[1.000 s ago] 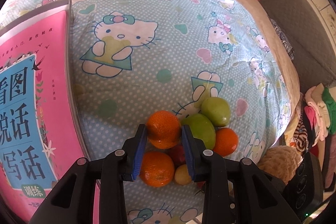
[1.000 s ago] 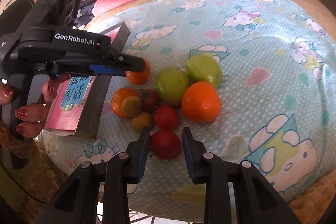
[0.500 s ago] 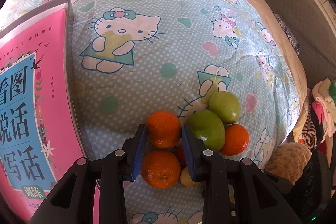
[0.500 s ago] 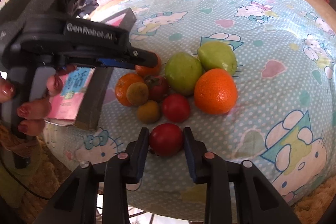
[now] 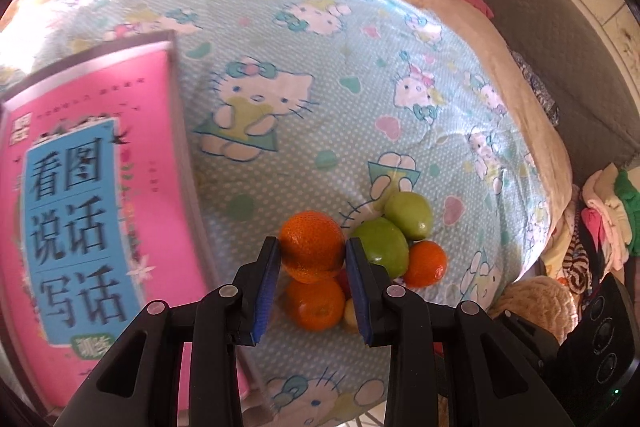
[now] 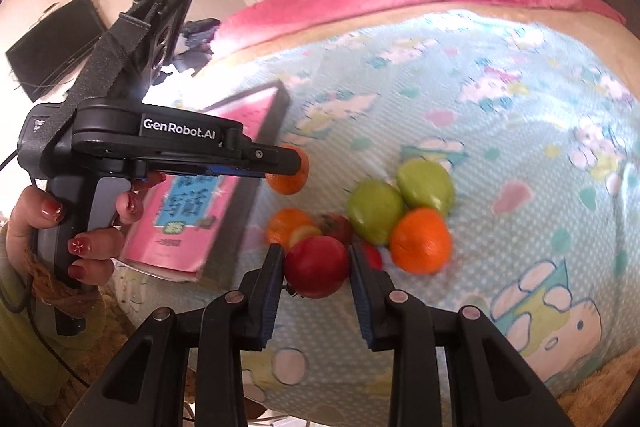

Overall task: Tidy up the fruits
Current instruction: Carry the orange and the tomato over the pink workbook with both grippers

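Left gripper [image 5: 312, 259] jaws clamp an orange [image 5: 312, 247], right gripper [image 6: 316, 269] jaws a red fruit [image 6: 316, 269] — pink book [image 5: 92, 195] just beside.

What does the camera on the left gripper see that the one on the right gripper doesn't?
Only the left wrist view shows the left gripper head-on, shut on an orange, and a pile of clothes beside the bed. Only the right wrist view shows the right gripper shut on a red fruit, the hand and a dark screen. Both show the pink book, two green fruits and the patterned blanket.
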